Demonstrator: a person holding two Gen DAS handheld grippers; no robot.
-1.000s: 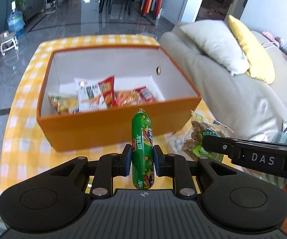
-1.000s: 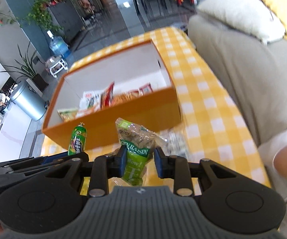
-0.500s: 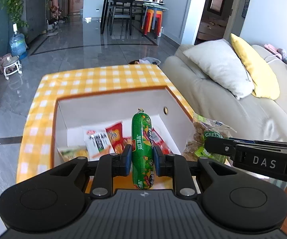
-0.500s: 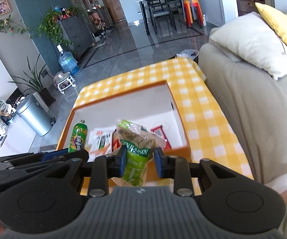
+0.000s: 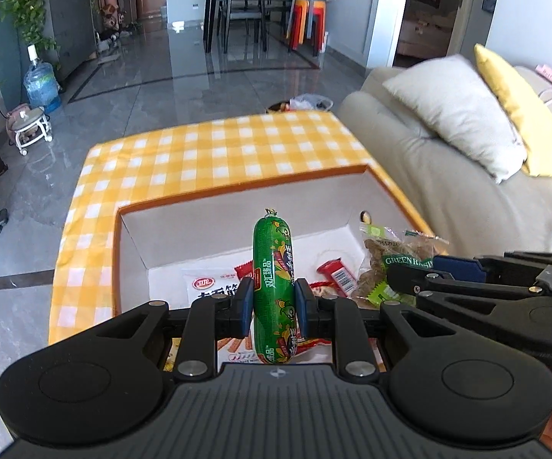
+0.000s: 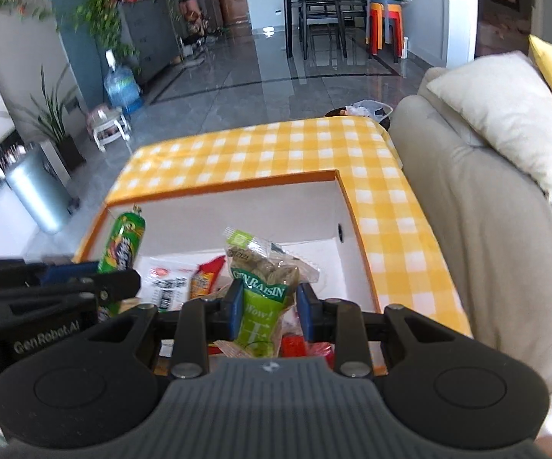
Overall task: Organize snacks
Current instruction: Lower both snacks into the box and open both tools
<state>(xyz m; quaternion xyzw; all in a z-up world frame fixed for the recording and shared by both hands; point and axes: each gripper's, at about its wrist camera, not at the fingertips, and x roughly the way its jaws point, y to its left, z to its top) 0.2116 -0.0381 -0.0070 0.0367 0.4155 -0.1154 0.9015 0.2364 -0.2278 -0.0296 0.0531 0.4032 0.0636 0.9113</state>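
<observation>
Both loads carried up and over the front wall of the orange box (image 5: 237, 189) now, when a second back they were hanging short of it, down in front of the near side. Left gripper (image 5: 274, 302) pinched tight on the green sausage stick (image 5: 274, 275), held upright, tip pointing at the far wall. Right gripper (image 6: 268, 306) clamped on the green raisin bag (image 6: 262, 294), top of the bag fanning out above the pads, sitting just beside the left one. Underneath, a pile of packets already on the white floor of the box: a white pouch (image 5: 214, 287), a red wrapper (image 5: 337, 275), some orange stuff partly hidden by the fingers. Box sits on the yellow checked cloth (image 5: 207, 153), sofa (image 5: 448, 191) right next to it. So basically past the carrying part, looks like the drop is up next. Probably just a matter of letting go, though both coming down on the same heap could leave things messy. Hard to say how high above the pile they are.
</observation>
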